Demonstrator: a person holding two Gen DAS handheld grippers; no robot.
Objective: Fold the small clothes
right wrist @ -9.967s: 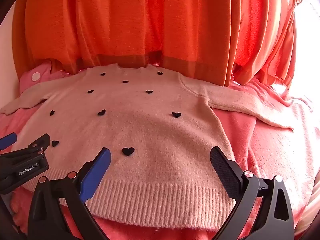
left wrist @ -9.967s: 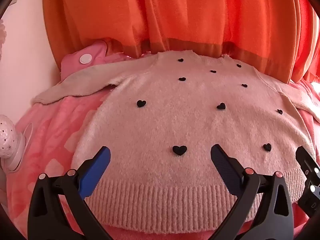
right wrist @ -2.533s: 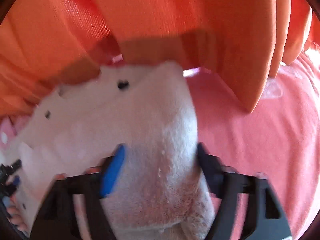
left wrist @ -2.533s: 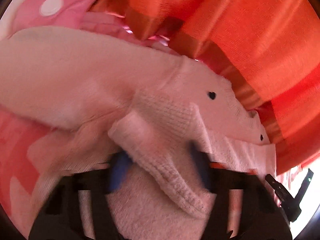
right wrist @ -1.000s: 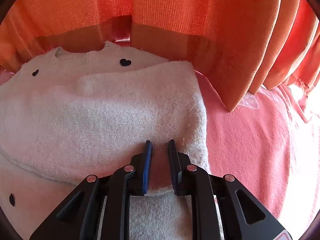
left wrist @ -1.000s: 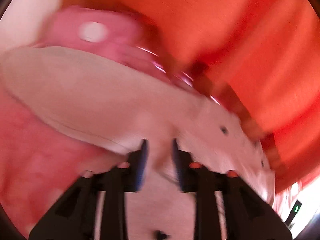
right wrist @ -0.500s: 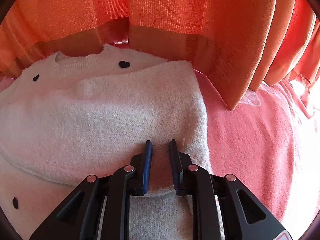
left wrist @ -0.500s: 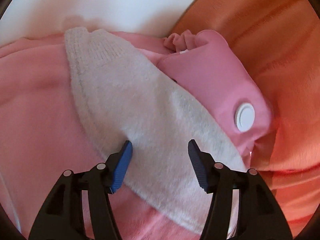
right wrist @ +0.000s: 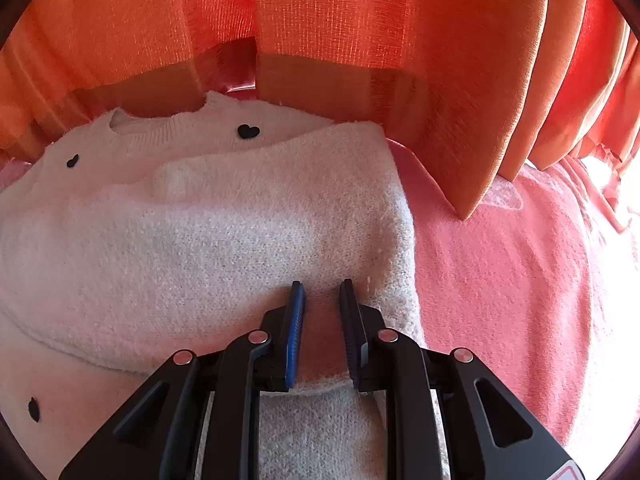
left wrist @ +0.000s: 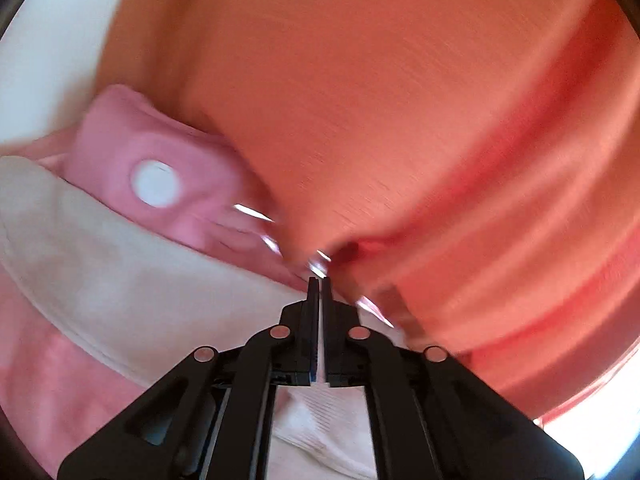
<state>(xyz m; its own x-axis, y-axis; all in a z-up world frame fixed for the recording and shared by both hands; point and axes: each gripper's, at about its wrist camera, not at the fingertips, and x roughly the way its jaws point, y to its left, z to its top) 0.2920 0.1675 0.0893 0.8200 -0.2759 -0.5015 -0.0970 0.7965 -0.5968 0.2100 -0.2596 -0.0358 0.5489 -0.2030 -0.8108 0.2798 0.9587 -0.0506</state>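
A small pale pink sweater (right wrist: 224, 240) with black hearts lies on a pink blanket; its right sleeve is folded across the body. My right gripper (right wrist: 320, 292) is shut on a pinch of the folded sleeve near the sweater's right edge. In the blurred left wrist view, the sweater's left sleeve (left wrist: 120, 288) stretches out to the left. My left gripper (left wrist: 319, 280) has its jaws almost together, with a thin strip of the pale knit between them at the sleeve's shoulder end.
An orange curtain (right wrist: 360, 40) hangs right behind the sweater and also fills the left wrist view (left wrist: 400, 120). A pink cushion with a white button (left wrist: 154, 182) lies beside the left sleeve. The pink blanket (right wrist: 520, 280) extends to the right.
My left gripper was open over the left sleeve half a second ago; it has swung right toward the curtain and closed on the knit. My right gripper has stayed put, still gripping.
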